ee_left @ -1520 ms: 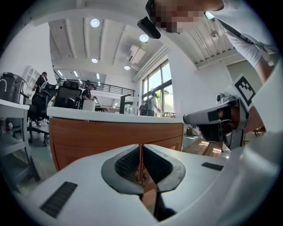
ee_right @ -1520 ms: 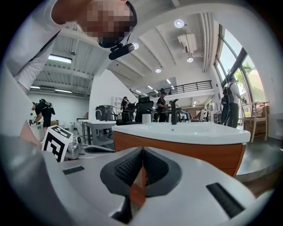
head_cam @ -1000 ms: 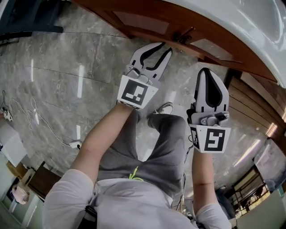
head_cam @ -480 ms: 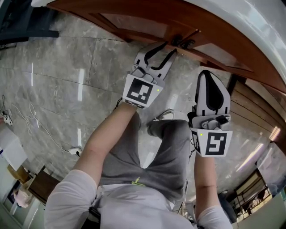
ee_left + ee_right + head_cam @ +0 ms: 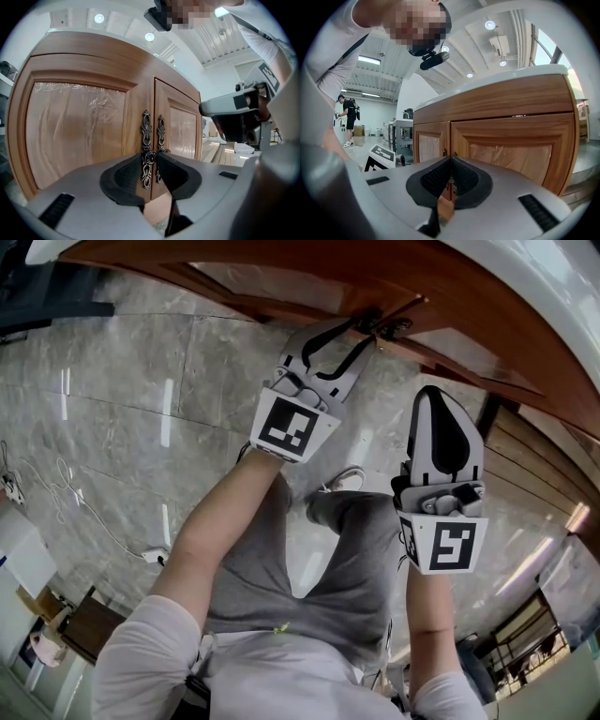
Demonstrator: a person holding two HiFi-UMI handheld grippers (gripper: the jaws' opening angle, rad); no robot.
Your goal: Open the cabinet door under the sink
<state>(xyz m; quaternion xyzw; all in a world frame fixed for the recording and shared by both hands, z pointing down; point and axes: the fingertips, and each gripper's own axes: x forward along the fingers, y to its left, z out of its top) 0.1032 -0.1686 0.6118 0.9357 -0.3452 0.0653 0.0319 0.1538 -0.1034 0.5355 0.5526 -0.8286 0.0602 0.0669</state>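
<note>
The left gripper (image 5: 362, 326) has moved up to the cabinet door (image 5: 79, 136) under the sink (image 5: 553, 282), its narrowly parted jaws now bracketing the knob (image 5: 150, 157), likely ready to clamp and pull, while the right gripper (image 5: 436, 395) waits, jaws closed and empty.

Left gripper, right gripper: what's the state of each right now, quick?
Left gripper: jaws open, either side of the left cabinet door's knob, not clamped.
Right gripper: jaws closed, holding nothing.
</note>
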